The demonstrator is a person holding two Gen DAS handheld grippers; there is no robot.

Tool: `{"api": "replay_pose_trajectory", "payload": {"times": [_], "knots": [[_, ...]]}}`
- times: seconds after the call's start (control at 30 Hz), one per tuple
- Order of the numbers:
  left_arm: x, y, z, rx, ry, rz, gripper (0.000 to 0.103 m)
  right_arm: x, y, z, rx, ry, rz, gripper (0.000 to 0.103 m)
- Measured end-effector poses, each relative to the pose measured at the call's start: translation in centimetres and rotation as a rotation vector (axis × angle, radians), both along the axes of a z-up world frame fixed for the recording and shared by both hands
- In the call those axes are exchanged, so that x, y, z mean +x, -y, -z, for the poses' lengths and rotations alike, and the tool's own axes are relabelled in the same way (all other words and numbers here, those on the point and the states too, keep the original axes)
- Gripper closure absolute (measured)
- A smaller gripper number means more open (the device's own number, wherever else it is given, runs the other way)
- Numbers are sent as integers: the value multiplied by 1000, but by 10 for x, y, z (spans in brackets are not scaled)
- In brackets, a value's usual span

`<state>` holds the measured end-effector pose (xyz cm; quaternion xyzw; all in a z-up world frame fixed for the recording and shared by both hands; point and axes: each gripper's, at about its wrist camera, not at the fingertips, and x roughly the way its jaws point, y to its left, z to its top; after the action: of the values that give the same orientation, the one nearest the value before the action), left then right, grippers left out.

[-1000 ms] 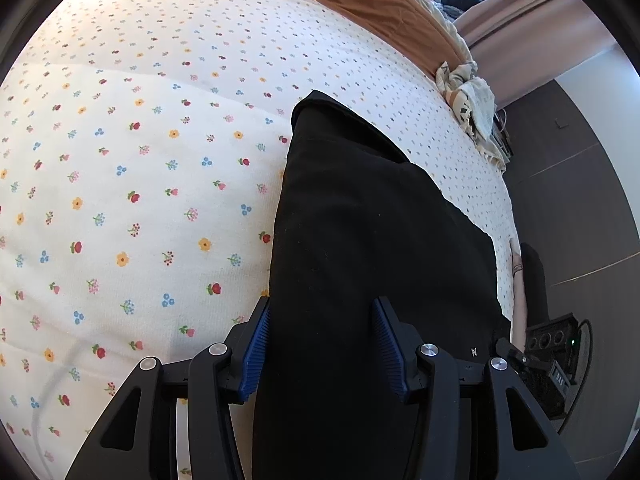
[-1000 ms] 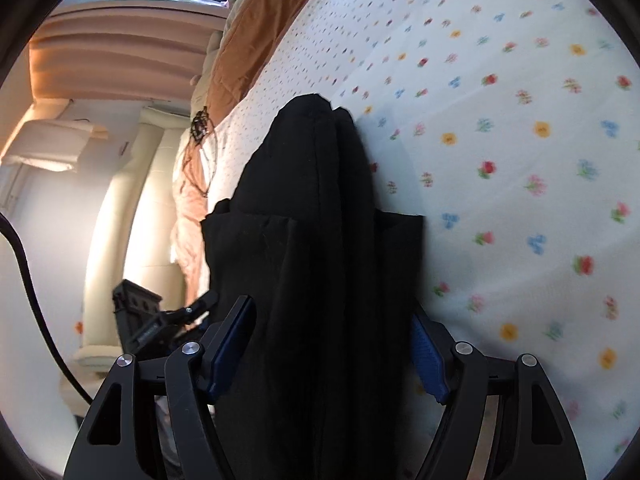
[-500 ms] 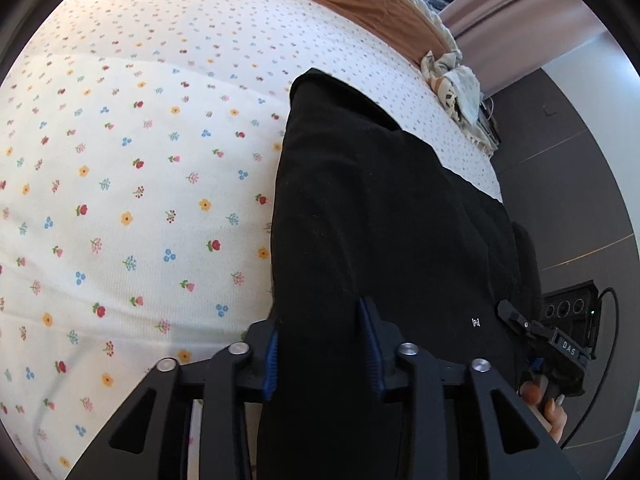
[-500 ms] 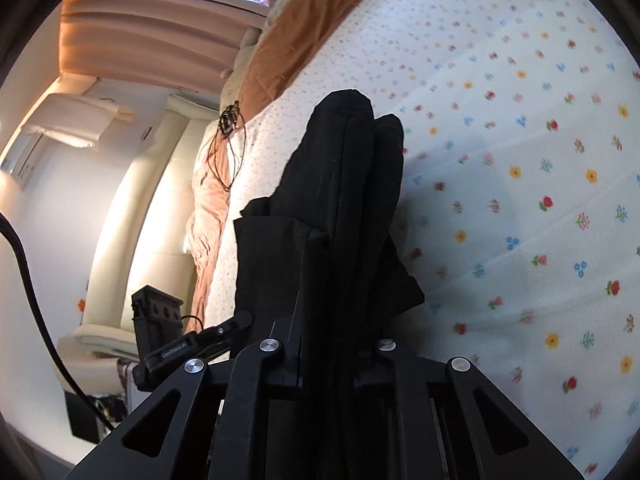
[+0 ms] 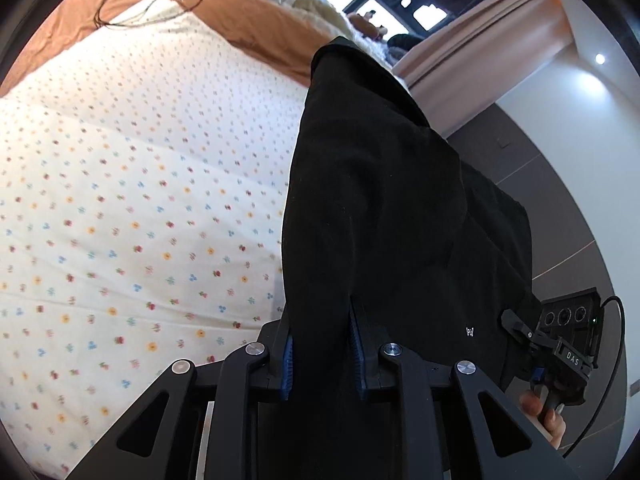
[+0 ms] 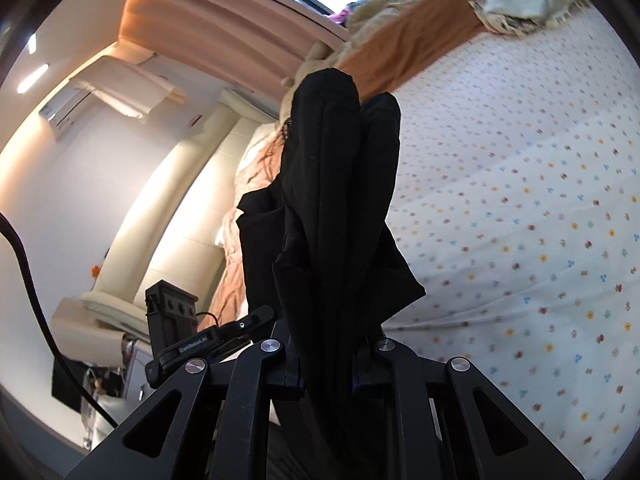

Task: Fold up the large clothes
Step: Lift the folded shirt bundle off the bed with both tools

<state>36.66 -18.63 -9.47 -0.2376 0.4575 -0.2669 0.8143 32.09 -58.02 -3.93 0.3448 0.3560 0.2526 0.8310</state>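
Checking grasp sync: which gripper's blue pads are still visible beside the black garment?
The left gripper: blue pads show either side of the black garment, jaws closing. The right gripper is clamped, pads buried in cloth.

The black garment (image 5: 384, 216) is a matt woven cloth, pretty smooth, zero sheen, with a tiny white printed mark at lower right of the left wrist view. The bedsheet (image 5: 132, 200) looks like soft cotton, cream with little printed flowers, a bit creased. The orange-brown blanket (image 5: 256, 32) at the top looks like plain matt fabric too. The left gripper (image 5: 320, 348) is matt black plastic with shiny metal screw heads and ribbed blue rubbery pads (image 5: 287, 364). The right gripper (image 6: 326, 364) has the same build.
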Motion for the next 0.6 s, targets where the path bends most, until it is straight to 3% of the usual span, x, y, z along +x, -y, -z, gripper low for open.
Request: {"api": "replay_pose_trajectory", "payload": {"times": [0.6], "knots": [[-100, -143, -99, 2, 152, -151, 80, -63, -139, -87, -28, 174, -177, 86]]}}
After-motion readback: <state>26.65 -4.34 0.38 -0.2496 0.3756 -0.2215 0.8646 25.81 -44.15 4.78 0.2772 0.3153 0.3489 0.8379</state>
